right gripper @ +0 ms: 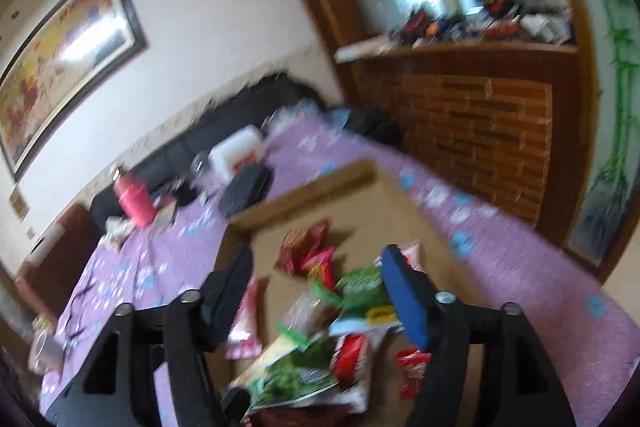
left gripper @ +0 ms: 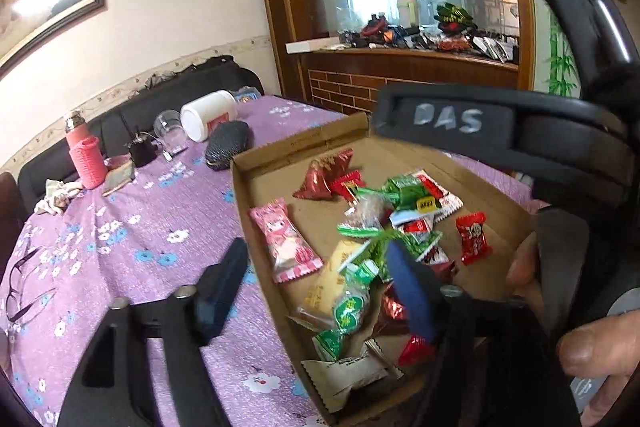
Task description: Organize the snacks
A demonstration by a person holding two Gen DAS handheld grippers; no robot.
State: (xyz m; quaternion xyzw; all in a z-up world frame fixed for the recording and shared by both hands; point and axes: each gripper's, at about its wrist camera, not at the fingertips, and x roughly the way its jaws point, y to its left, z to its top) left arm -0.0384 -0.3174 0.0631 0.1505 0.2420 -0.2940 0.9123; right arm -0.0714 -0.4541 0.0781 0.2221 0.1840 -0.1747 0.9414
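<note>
A shallow cardboard tray (left gripper: 296,143) on the purple floral tablecloth (left gripper: 140,227) holds loose snacks: a pink packet (left gripper: 286,241), a red foil packet (left gripper: 324,173), a heap of green packets (left gripper: 400,195), a red candy (left gripper: 472,237) and a yellow cake bar (left gripper: 336,275). My left gripper (left gripper: 316,285) is open, one finger outside the tray's left wall and the blue-padded finger over the heap, gripping nothing. In the blurred right wrist view my right gripper (right gripper: 320,291) hangs open above the tray (right gripper: 304,195), with green packets (right gripper: 362,285) and red packets (right gripper: 304,247) below it and none pressed.
A black tool body marked DAS (left gripper: 444,121), held by a hand (left gripper: 592,351), crowds the tray's right side. Behind the tray lie a dark pouch (left gripper: 228,145), a white jar on its side (left gripper: 208,115), a glass (left gripper: 168,127) and a pink bottle (left gripper: 86,159). Eyeglasses (left gripper: 24,279) lie at the left edge.
</note>
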